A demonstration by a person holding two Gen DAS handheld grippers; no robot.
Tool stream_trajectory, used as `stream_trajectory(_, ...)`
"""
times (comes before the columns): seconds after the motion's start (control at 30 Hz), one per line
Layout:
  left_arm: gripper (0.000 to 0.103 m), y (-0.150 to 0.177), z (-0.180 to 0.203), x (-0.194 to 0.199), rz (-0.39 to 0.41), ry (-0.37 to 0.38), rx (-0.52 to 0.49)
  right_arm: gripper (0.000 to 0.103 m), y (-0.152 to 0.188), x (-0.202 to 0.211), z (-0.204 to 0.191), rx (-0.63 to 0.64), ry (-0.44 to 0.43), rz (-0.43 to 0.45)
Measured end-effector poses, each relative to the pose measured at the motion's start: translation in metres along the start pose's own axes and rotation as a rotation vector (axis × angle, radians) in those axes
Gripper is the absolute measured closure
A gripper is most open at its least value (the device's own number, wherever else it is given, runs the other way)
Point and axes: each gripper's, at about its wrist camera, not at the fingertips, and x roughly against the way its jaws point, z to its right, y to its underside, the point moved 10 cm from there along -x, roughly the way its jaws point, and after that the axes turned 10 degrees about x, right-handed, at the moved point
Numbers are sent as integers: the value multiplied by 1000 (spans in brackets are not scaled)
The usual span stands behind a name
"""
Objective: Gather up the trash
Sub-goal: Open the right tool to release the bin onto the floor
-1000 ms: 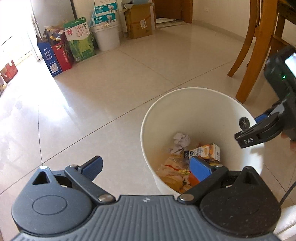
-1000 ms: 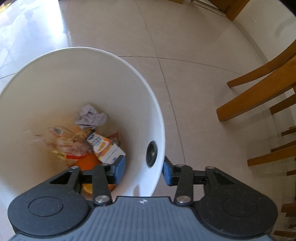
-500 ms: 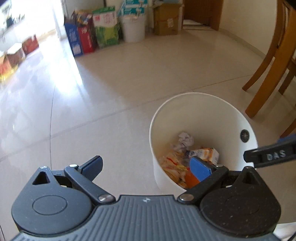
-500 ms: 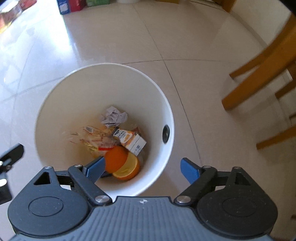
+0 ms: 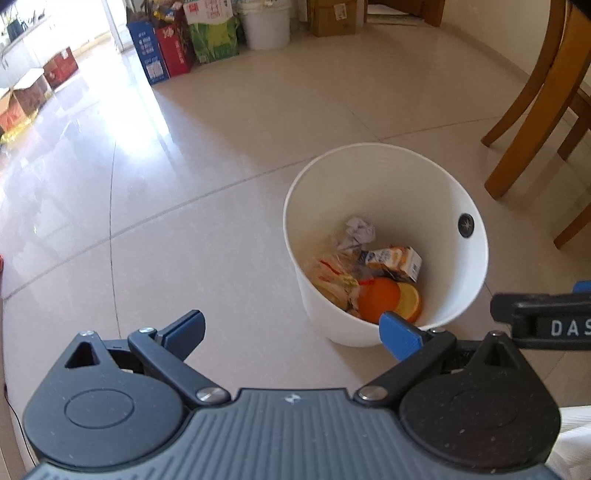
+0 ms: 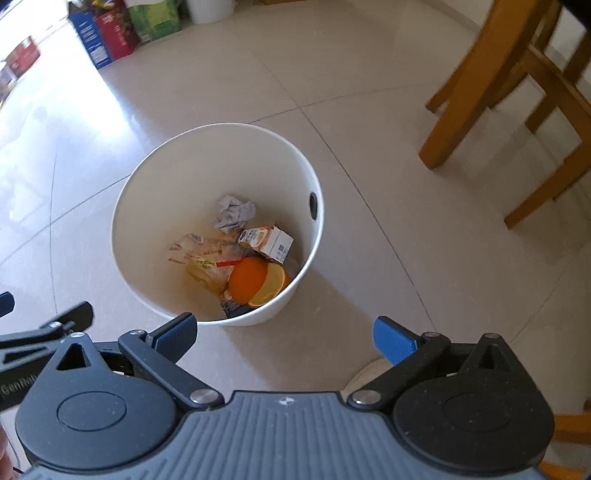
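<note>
A white bin (image 5: 325,317) stands on the tiled floor, holding a crumpled paper (image 5: 358,232), a juice carton (image 5: 397,258), orange halves (image 5: 384,302) and a plastic wrapper (image 5: 332,277). My left gripper (image 5: 291,326) hovers above and to the bin's near left, open, with nothing between its fingers. From the right wrist the bin (image 6: 266,314) lies below and ahead, with the orange halves (image 6: 249,278) and carton (image 6: 267,242) inside. My right gripper (image 6: 284,330) is above the bin's near side; its jaws are opening wide, with nothing between them.
Wooden chair legs (image 5: 535,110) stand right of the bin, also in the right wrist view (image 6: 480,92). Boxes and bags (image 5: 177,48), a white bucket (image 5: 264,26) and a cardboard box (image 5: 332,18) line the far wall. Bare tiles stretch left of the bin.
Both grippers have risen and drawn back from the bin. The right gripper's jaws, which straddled the bin's wall a second ago, have spread wide and come off it.
</note>
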Motion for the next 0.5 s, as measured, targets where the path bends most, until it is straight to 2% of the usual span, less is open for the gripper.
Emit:
stream_trajectory(0.07, 3, 2, -1, -1, -17, -2, 21, 0, -3, 2, -1, 22, 14, 14)
stream_trajectory(0.23, 3, 2, -7, -3, -26, -4, 65, 0, -2, 1, 0, 26, -18, 2)
stream_trajectory(0.5, 3, 4, -3, -6, -42, 18, 77, 0, -2, -2, 2, 27, -22, -12)
